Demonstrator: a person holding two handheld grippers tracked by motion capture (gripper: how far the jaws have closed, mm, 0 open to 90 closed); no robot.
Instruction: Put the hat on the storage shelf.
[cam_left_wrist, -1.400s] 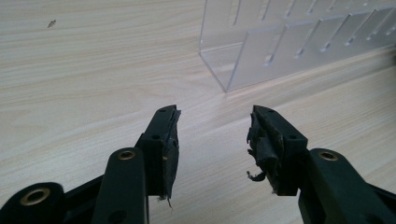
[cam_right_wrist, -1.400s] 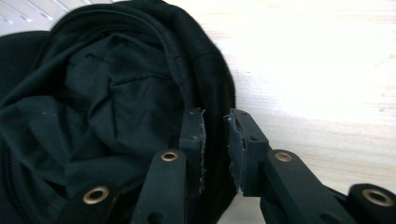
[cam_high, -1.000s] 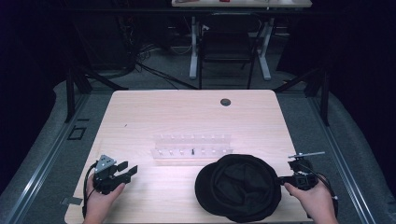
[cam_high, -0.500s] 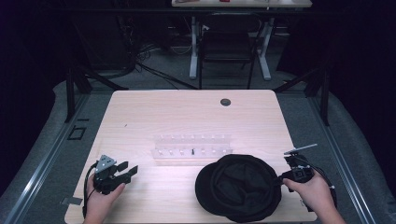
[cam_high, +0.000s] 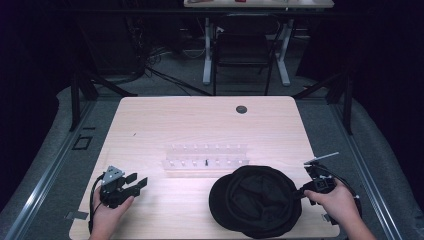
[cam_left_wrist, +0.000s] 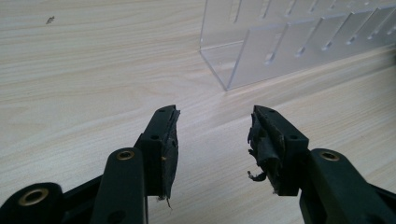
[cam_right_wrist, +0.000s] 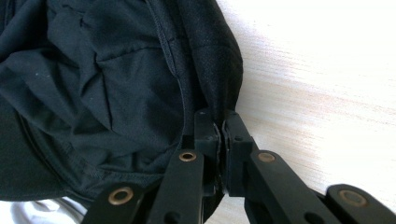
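Nearest to us, at the front edge of the tabletop, our two hands hold a hand-held gripper each. Our right hand-held gripper sits at the front right corner, and its jaws have just been closing; in the right gripper view they now pinch the rim of the black cap between them, with the cloth squeezed tight in the narrow gap. Seen from above, the black cap lies upside down on the front right part of the tabletop, its dark lining facing up, and our right hand-held gripper meets it at its right edge.

Our left hand-held gripper rests at the front left, well apart from the cap, with its jaws standing wide and nothing between them. In the left gripper view the worn black pads hang over bare wood.

Farther back, near the middle of the tabletop, lies a clear plastic rack with a row of small slots, just behind the cap. Beyond it, toward the far edge, a small dark round hole marks the wood.
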